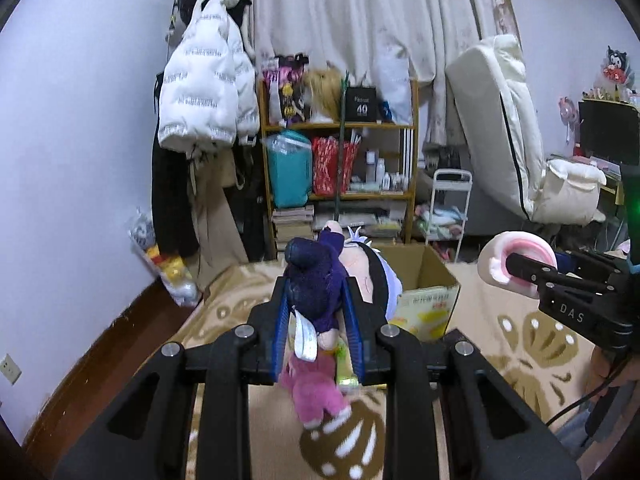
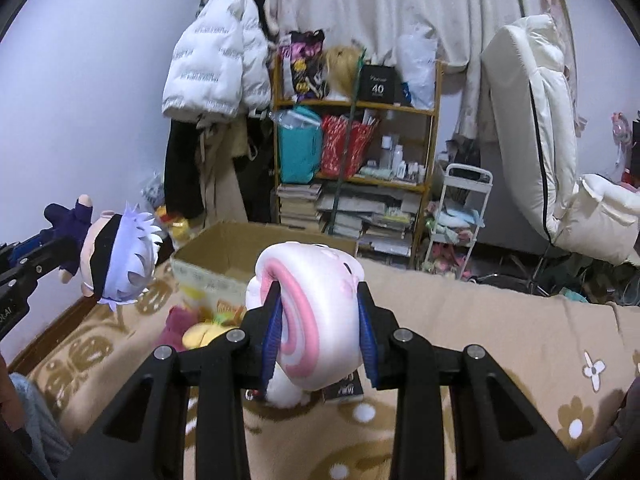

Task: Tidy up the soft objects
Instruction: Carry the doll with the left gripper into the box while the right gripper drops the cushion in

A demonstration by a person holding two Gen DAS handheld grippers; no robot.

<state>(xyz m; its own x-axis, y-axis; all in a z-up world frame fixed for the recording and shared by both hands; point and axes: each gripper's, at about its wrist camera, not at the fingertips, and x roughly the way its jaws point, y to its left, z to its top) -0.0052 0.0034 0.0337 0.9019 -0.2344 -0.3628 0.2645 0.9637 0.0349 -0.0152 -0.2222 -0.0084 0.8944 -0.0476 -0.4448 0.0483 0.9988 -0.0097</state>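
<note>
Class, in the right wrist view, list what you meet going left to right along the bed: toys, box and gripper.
Left gripper → white-haired doll → maroon plush → cardboard box → pink-and-white plush in the right gripper.

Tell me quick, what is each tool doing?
Left tool: closed on the doll.
Right tool: closed on the pink plush.

The doll (image 2: 116, 260) has pale lilac hair, a black blindfold and dark purple clothes. The round plush (image 2: 308, 320) is white with pink swirl. The blanket (image 2: 500, 344) is beige with brown flowers. The cardboard box (image 1: 424, 296) is brown with yellow print.
</note>
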